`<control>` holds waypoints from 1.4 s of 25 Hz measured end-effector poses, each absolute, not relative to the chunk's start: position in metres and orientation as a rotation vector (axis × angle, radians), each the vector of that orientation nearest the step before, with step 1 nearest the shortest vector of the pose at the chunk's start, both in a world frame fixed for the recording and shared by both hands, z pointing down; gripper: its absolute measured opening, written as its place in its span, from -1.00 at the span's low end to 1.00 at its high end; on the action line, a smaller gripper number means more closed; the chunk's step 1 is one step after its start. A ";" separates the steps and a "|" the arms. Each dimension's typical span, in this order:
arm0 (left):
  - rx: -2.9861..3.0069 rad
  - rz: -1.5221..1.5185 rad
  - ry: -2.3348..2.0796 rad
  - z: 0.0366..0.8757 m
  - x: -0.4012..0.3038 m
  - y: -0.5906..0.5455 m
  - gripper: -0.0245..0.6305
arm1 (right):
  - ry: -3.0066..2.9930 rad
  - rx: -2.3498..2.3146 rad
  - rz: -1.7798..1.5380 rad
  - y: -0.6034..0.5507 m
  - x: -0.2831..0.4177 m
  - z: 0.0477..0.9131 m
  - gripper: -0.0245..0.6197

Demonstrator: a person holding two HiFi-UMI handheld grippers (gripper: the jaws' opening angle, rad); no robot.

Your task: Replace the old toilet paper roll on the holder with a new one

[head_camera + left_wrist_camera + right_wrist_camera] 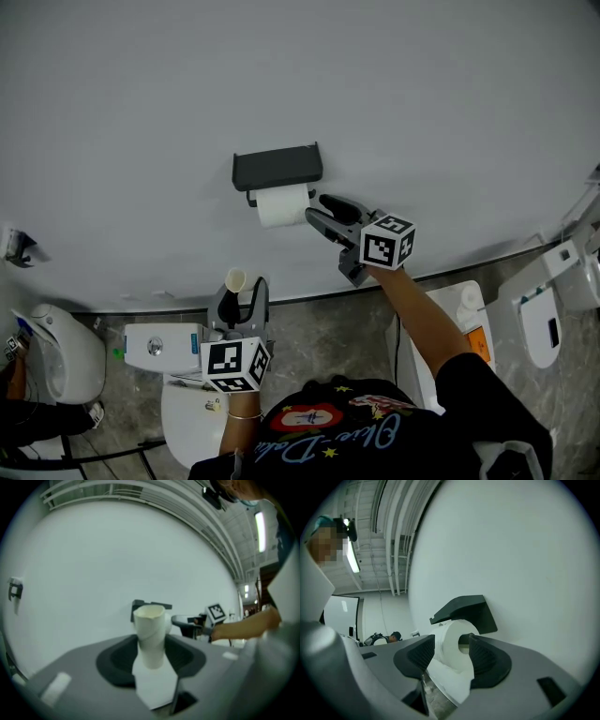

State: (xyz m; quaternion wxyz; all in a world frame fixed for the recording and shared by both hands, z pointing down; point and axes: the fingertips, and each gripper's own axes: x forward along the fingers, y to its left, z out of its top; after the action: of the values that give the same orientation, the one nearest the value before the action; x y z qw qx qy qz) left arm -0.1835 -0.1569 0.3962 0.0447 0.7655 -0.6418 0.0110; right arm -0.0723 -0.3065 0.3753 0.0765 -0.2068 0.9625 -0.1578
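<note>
This is a toilet room set up inside a bigger hall, not a home bathroom: several toilets [161, 348] stand along one plain white wall [281, 75] on a grey stone-look floor [328, 337]. A black paper holder [277, 167] with a roll [281, 206] hangs on that wall. Bare pipes [396, 531] and a tube light [351, 557] run overhead.

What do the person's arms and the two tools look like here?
The left tool and right tool are dark grey with black pads; each carries a white cube with black square markers. No cables show. The person wears a black short-sleeved T-shirt with a printed front and a thin bracelet on the left wrist.
</note>
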 end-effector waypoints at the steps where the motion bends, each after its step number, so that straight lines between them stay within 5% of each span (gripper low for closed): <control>1: 2.337 0.028 -1.953 0.397 -0.183 -0.157 -0.38 | 2.887 -0.615 -0.435 -0.300 -0.068 0.376 -0.27; 7: 2.343 0.020 -1.909 0.400 -0.175 -0.157 -0.38 | 2.929 -0.760 -0.262 -0.249 -0.039 0.396 -0.29; 10: 2.360 0.036 -1.885 0.402 -0.168 -0.157 -0.38 | 2.935 -0.874 -0.186 -0.232 -0.022 0.400 -0.80; 13: 2.376 0.042 -1.863 0.403 -0.163 -0.159 -0.38 | 2.909 -0.939 -0.183 -0.225 -0.013 0.399 -0.88; 35: 2.396 0.058 -1.855 0.402 -0.164 -0.162 -0.38 | 2.919 -1.010 -0.091 -0.215 -0.024 0.394 -0.89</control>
State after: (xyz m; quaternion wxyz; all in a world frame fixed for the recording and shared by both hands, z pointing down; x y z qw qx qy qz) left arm -0.1637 -0.1619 0.4018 0.0553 0.7893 -0.6112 0.0192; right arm -0.0236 -0.2149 0.3938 0.0259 -0.3268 0.9443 -0.0294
